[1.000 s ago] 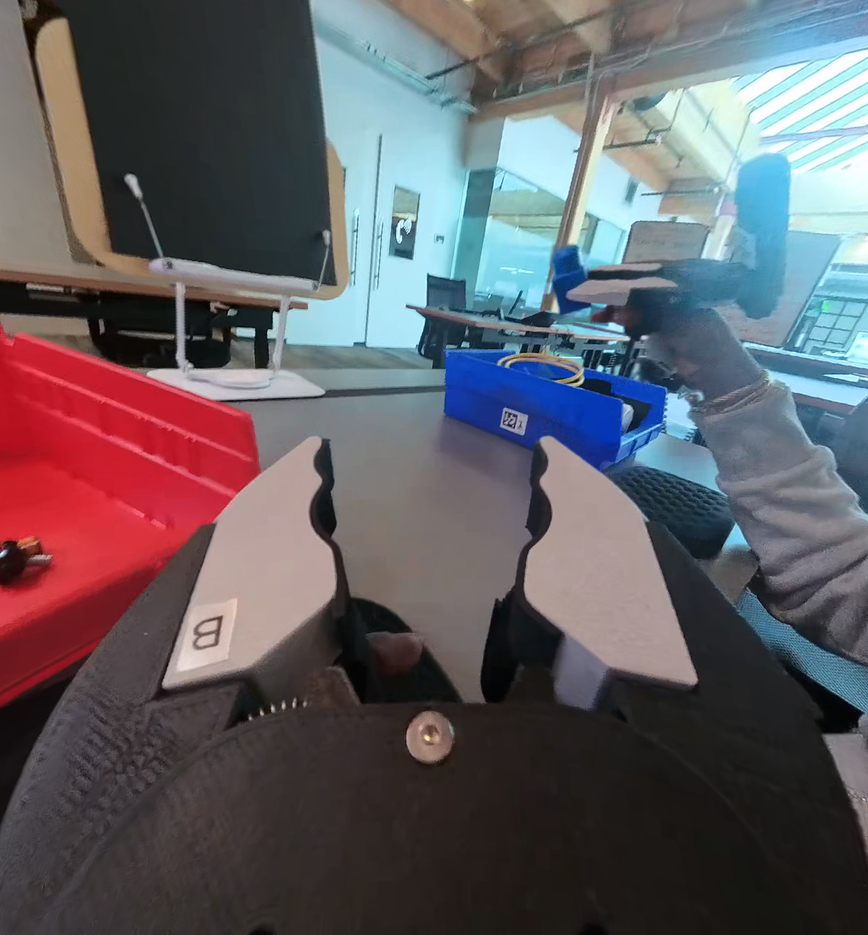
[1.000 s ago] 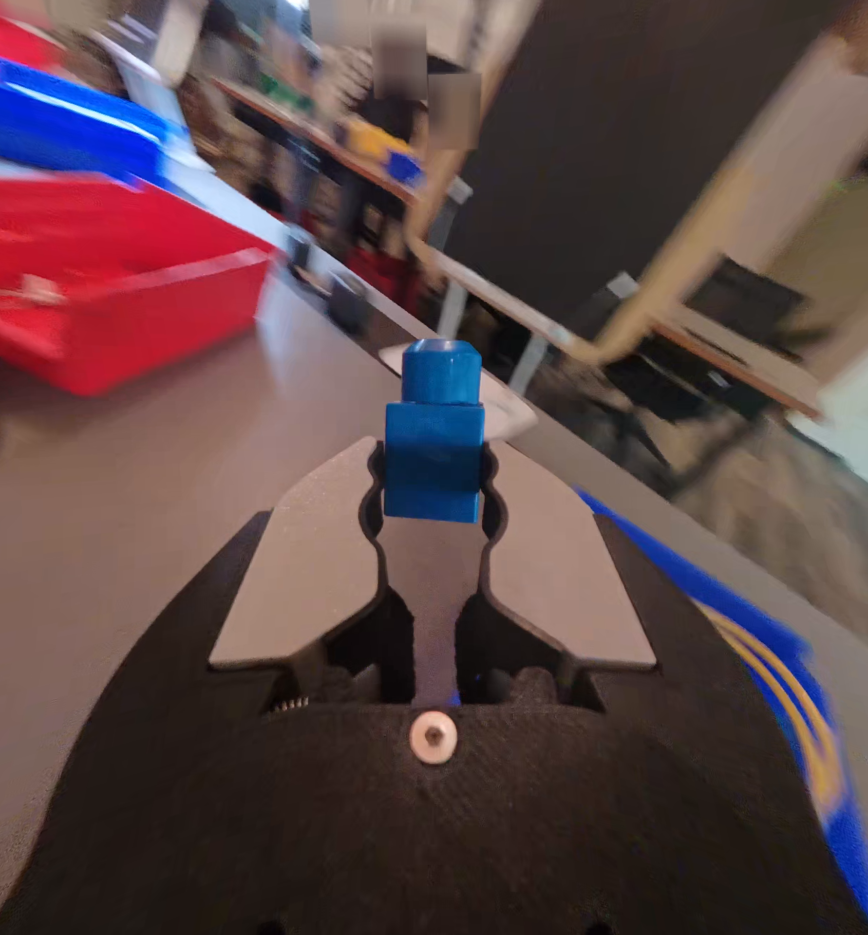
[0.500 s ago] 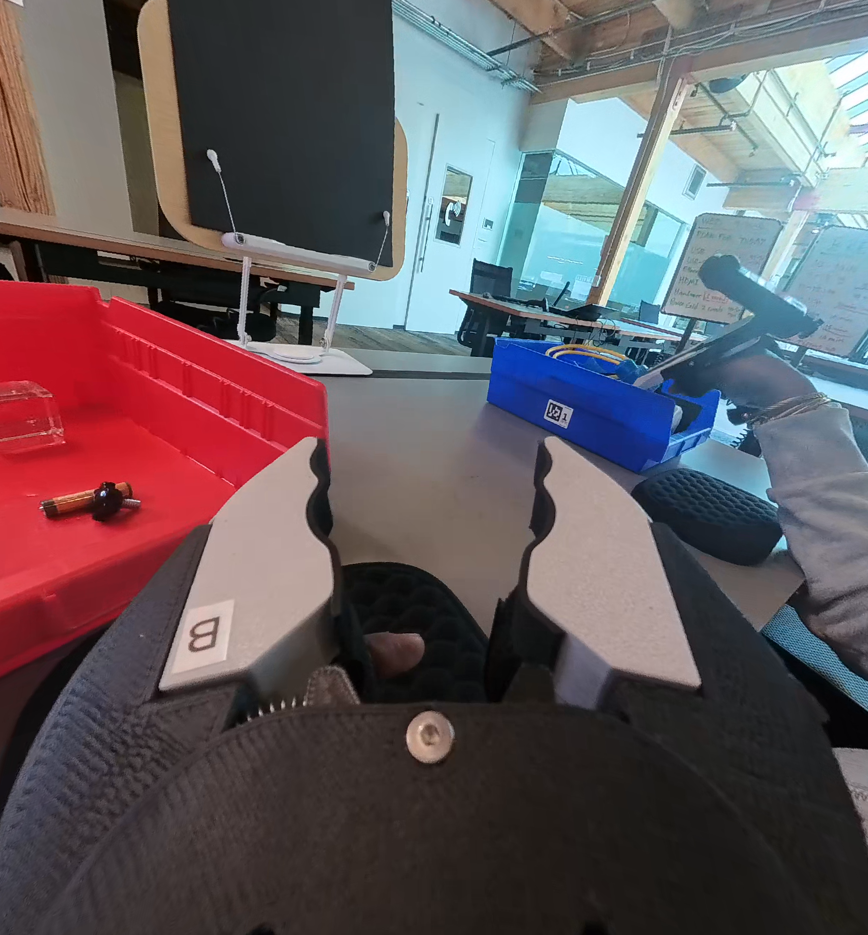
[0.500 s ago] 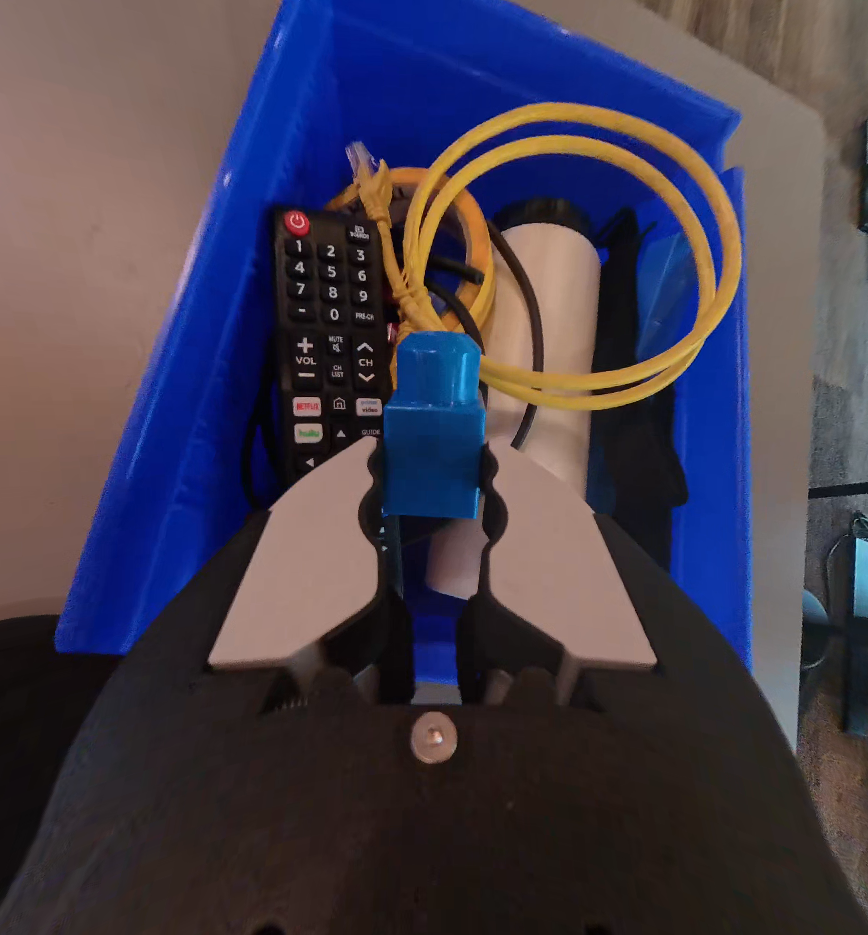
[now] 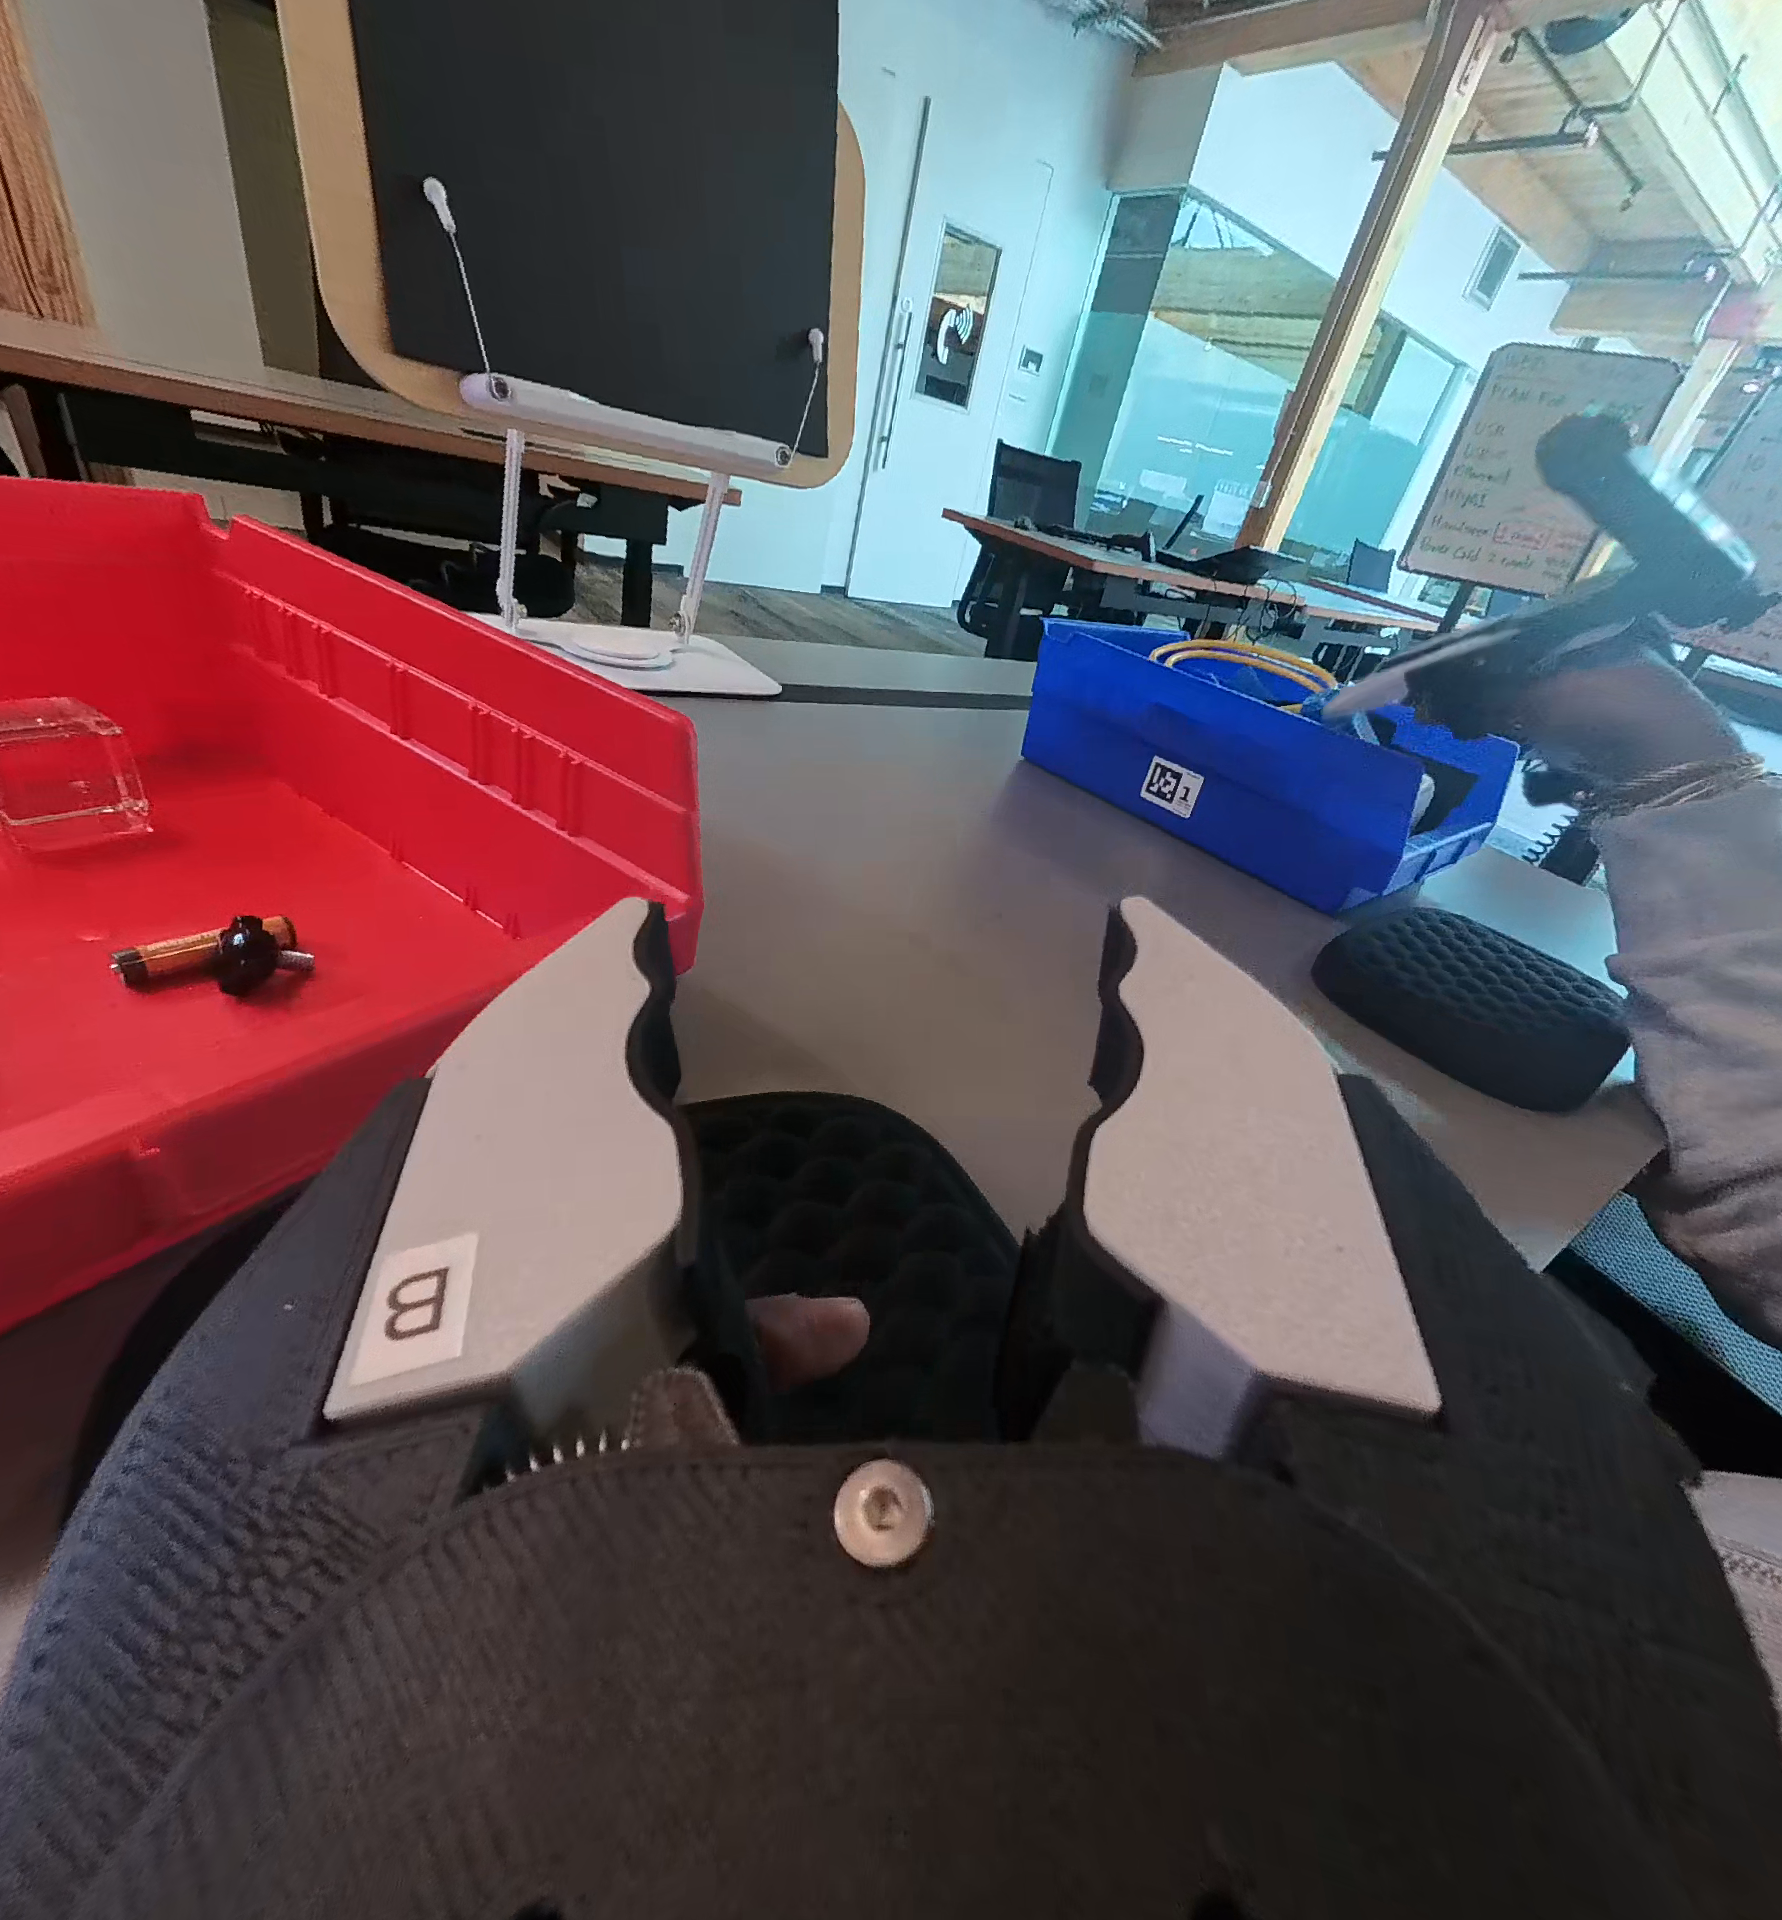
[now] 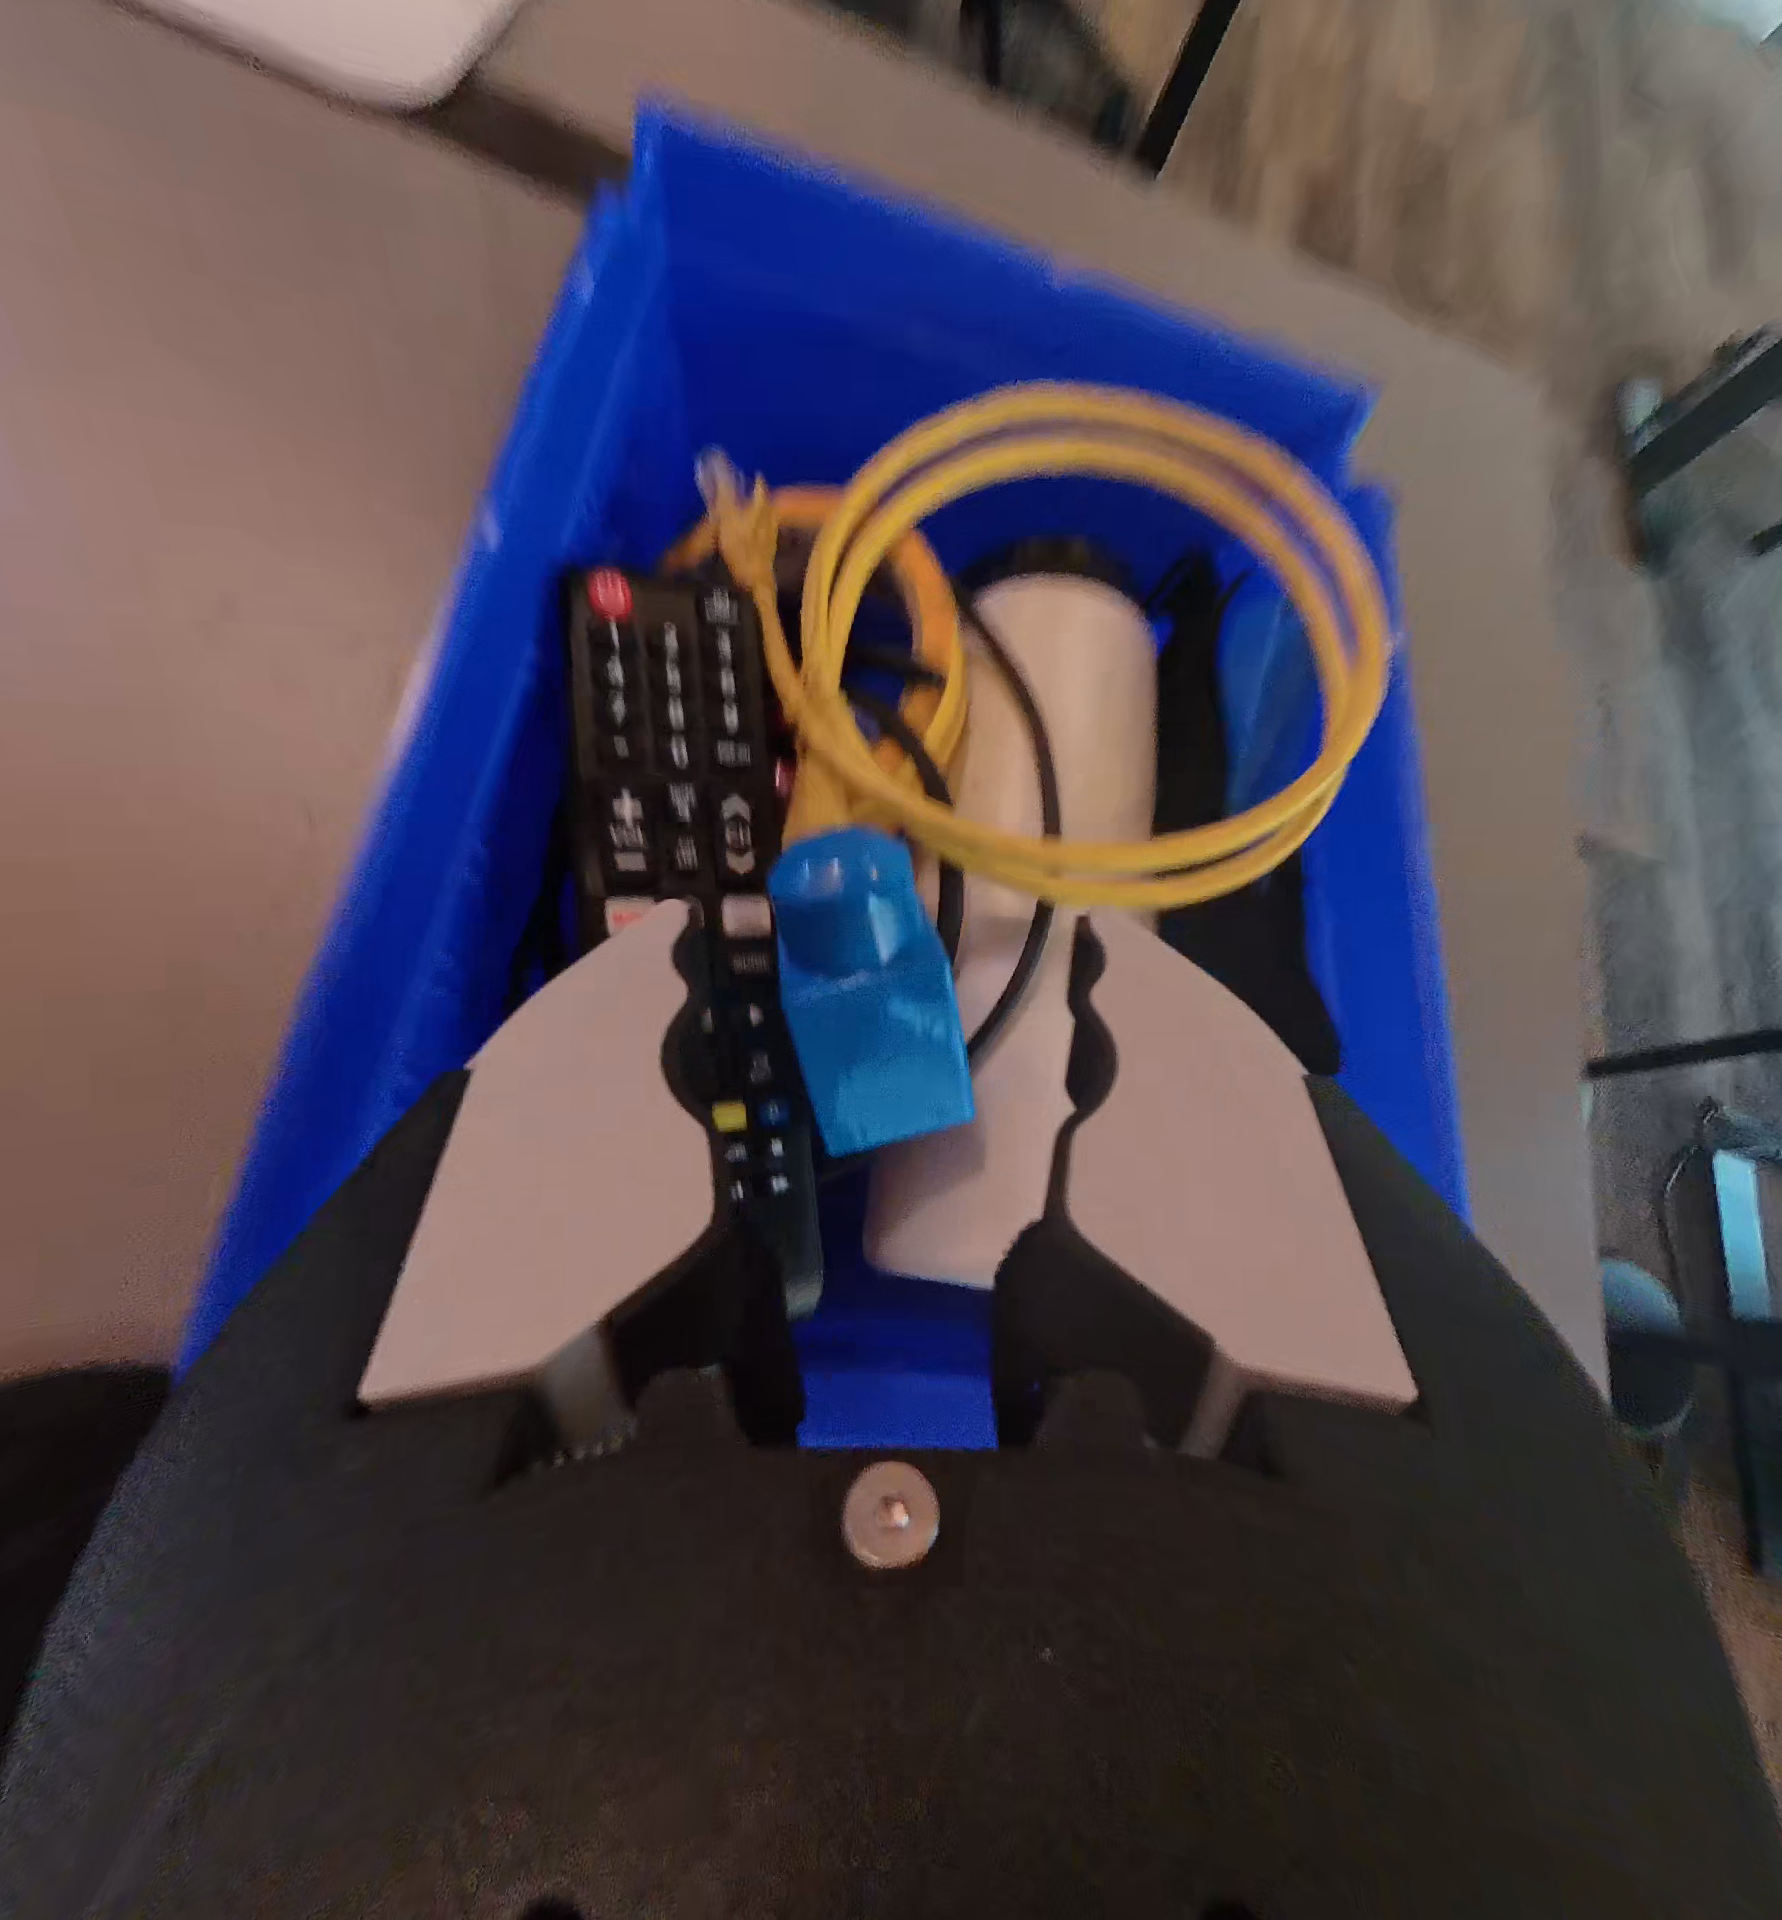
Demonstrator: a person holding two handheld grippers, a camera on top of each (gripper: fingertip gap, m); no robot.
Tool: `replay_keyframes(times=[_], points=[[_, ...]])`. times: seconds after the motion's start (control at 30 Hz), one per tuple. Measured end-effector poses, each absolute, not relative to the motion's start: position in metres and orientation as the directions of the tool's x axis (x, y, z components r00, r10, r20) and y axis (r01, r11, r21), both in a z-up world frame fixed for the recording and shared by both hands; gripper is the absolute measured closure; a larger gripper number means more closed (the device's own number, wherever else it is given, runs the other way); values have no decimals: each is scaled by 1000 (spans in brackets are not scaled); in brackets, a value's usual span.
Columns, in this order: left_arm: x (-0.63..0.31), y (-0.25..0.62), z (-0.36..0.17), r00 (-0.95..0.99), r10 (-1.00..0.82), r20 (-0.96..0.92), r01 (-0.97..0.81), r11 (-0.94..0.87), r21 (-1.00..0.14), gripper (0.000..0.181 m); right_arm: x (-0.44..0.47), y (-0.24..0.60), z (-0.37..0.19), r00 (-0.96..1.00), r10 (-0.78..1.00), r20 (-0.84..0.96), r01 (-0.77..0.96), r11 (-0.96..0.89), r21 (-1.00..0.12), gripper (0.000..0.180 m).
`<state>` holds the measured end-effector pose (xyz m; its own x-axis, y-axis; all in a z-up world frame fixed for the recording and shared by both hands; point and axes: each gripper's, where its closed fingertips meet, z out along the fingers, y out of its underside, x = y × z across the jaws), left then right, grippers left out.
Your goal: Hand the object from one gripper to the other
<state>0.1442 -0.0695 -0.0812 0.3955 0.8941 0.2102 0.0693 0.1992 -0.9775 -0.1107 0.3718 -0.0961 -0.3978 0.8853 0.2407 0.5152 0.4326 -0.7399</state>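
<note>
A small blue plastic block [image 6: 866, 997] with a round knob on top sits tilted between the fingers of my right gripper [image 6: 882, 925], which is open; the block touches neither finger and is over the blue bin [image 6: 367, 935]. In the left wrist view the right gripper [image 5: 1386, 681] is held by a hand over the same blue bin [image 5: 1219, 779] at the far right. My left gripper [image 5: 887, 914] is open and empty, low over the grey table near its front edge.
The blue bin holds a black remote [image 6: 674, 769], yellow cable loops [image 6: 1095, 644] and a white cylinder [image 6: 1058, 727]. A red bin [image 5: 243, 883] at the left holds a clear cube [image 5: 40, 774] and a battery [image 5: 196, 951]. Two black pads [image 5: 1469, 1003] lie on the table. The tips of one gripper are about 50 cm away from the tips of the other.
My right gripper has swung down over the blue bin and opened, letting go of the blue block, which now tilts loose. My left gripper stayed open and drew back slightly.
</note>
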Motion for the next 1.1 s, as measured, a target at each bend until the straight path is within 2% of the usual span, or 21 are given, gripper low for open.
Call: replay_keyframes(times=[0.07, 0.13, 0.2, 0.23, 0.27, 0.3, 0.37, 0.4, 0.43, 0.5, 0.57, 0.63, 0.67, 1.1], points=[[144, -70, -81, 395, 894, 211, 74, 198, -977, 102, -111, 350, -64, -393, 881, 263, 371, 414, -831, 102], [144, -71, -81, 394, 895, 211, 76, 197, -977, 102, -93, 292, -28, -521, 811, 266, 121, 379, -917, 95], [144, -71, -81, 393, 896, 207, 79, 191, -978, 102, -51, 212, -8, -713, 627, 314, -148, 303, -941, 103], [144, -70, -82, 395, 896, 204, 81, 187, -979, 102, -23, 173, -13, -803, 495, 332, -225, 264, -938, 109], [144, -70, -83, 399, 895, 202, 86, 183, -979, 102, 4, 138, -32, -888, 356, 291, -208, 252, -945, 111], [144, -69, -85, 402, 892, 204, 95, 181, -979, 102, 28, 111, -58, -954, 248, 170, -95, 288, -953, 110], [143, -65, -90, 416, 884, 215, 121, 180, -976, 102, 60, 73, -110, -983, 150, -105, 160, 418, -894, 93], [143, -63, -93, 422, 880, 218, 135, 177, -975, 102, 68, 60, -130, -976, 135, -168, 212, 465, -859, 90], [142, -62, -96, 425, 878, 219, 149, 171, -974, 102, 69, 49, -144, -974, 146, -174, 224, 484, -846, 89], [142, -60, -102, 431, 877, 212, 174, 150, -973, 100, 63, 35, -164, -974, 198, -109, 195, 499, -844, 75], [141, -59, -107, 435, 877, 204, 191, 132, -973, 99, 48, 34, -183, -943, 328, -55, 244, 572, -783, 67], [140, -58, -109, 441, 871, 218, 204, 139, -969, 98, 30, 38, -202, -894, 448, -1, 324, 645, -692, 41], [141, -57, -109, 446, 865, 229, 210, 147, -967, 97, 25, 37, -203, -889, 458, 1, 334, 650, -683, 34], [142, -51, -104, 451, 868, 208, 200, 128, -971, 96, 22, 38, -204, -885, 466, 2, 340, 648, -682, 34]])
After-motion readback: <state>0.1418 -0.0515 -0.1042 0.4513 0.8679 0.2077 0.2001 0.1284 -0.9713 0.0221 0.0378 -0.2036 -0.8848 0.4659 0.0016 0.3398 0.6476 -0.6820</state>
